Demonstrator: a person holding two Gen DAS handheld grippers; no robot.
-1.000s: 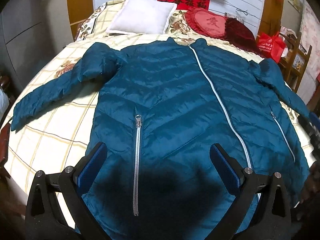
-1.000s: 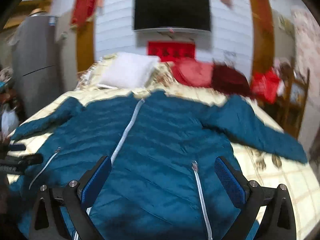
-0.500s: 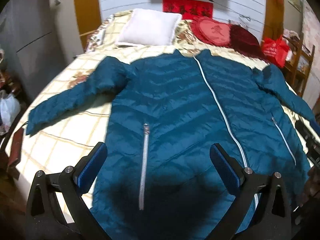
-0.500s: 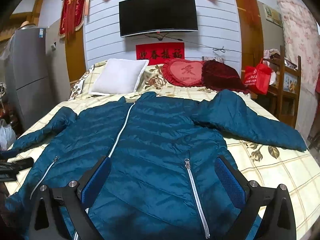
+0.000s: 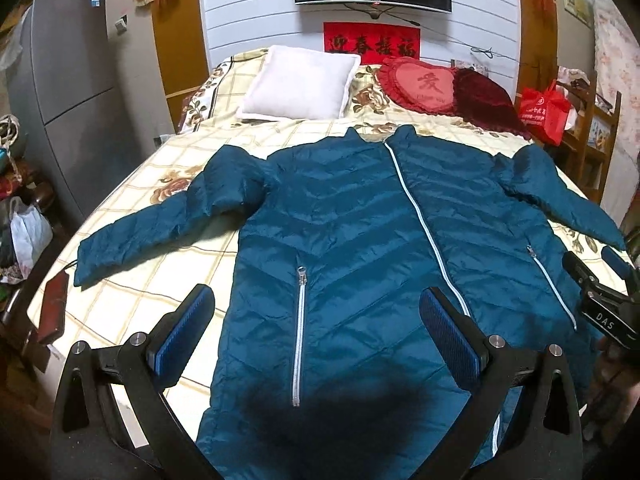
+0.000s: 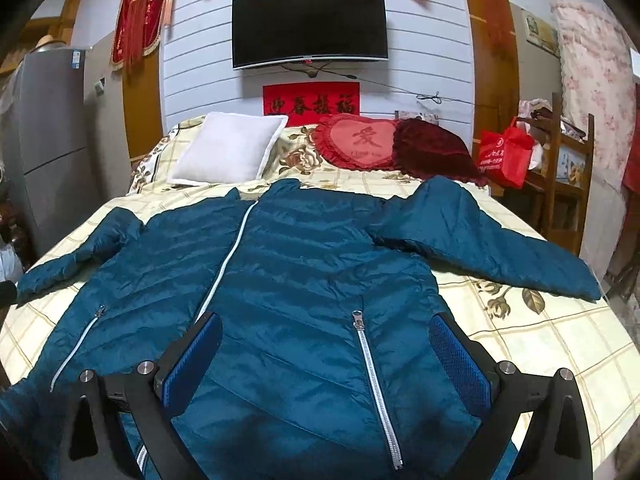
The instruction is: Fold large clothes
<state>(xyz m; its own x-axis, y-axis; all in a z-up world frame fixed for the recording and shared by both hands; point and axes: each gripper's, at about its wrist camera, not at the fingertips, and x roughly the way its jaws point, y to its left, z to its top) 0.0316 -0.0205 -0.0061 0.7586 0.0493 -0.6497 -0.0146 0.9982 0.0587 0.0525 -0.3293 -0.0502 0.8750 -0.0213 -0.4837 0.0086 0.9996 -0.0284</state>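
Lying flat and zipped on the bed (image 5: 120, 312), the teal jacket (image 5: 360, 240) spreads its sleeves toward nine and three o'clock. Both the left gripper (image 5: 316, 320) and right gripper (image 6: 328, 346) hang wide, holding nothing. Slick quilted fabric may slide from the pads, skewing any fold. Only the left view shows the other gripper, at three o'clock.

Glossy quilted jacket (image 5: 360, 248) lies on matt cloth bedspread (image 5: 132, 292).

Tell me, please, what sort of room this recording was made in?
Most likely a home bedroom: a bed with a cream floral checked sheet, a white square pillow at its head, and a black wall-mounted television above.
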